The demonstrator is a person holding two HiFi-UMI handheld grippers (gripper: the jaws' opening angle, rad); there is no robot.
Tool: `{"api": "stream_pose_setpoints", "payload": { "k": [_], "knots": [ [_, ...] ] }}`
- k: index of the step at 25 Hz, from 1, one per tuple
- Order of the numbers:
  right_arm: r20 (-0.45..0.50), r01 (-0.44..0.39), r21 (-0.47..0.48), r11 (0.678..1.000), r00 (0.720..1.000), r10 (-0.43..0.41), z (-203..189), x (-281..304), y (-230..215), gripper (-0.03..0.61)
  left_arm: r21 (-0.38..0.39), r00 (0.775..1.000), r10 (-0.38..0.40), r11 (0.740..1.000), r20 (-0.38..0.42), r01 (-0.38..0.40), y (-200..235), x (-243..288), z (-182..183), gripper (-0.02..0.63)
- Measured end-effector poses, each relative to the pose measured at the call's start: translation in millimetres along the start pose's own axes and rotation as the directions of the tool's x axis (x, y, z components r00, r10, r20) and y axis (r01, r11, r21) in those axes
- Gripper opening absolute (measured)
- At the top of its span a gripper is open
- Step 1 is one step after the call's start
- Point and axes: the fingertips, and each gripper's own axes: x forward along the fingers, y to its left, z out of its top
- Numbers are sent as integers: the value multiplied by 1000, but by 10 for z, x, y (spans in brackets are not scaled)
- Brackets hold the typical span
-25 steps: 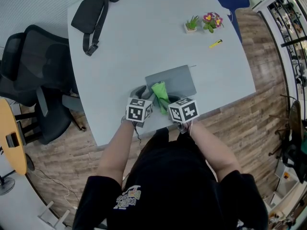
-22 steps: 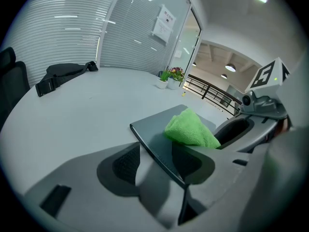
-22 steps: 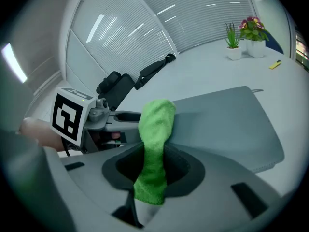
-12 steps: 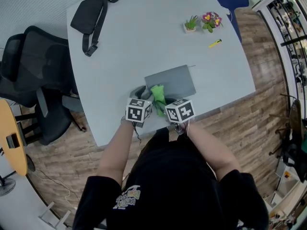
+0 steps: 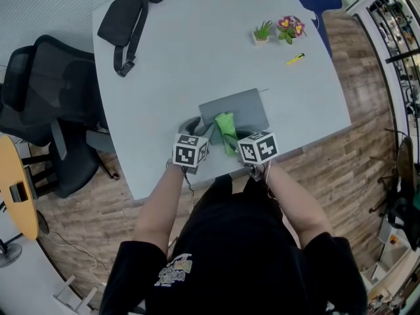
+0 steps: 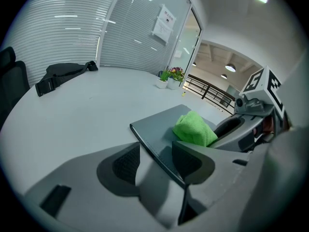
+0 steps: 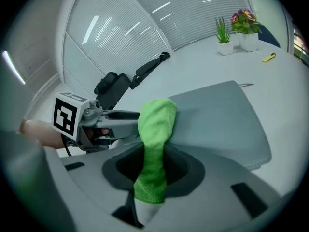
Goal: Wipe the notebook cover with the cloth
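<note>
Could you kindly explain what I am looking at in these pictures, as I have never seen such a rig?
There is no robot: a person holds tongs in each hand, and the marker cubes belong to them. One picture looks down from a camera on the person's head; the other two ride on the tongs. On the table lie a grey notebook, a black bag, two small potted plants and a small yellow object. The right tongs are shut on a green cloth resting on the notebook cover. The left tongs stand open, the notebook's near edge between them.
</note>
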Motion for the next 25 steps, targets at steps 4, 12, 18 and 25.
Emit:
{"api": "stream_pose_setpoints", "payload": {
  "k": [4,12,18,25],
  "knots": [
    [16,23,33,999,1000,-23,12,-124,-190,109,3,1000,2,1000,3,-2,2,-6,3,196],
    [66,63,138,988,995,-73,13,-388,-587,108,5,1000,2,1000,6,-2,0,4,2,196],
    [97,91,202,975,989,-112,13,-589,-834,107,5,1000,2,1000,6,-2,-4,-9,4,196],
    [112,107,223,969,985,-135,14,-724,-1000,107,3,1000,2,1000,5,-2,-1,-3,-1,198]
  ]
}}
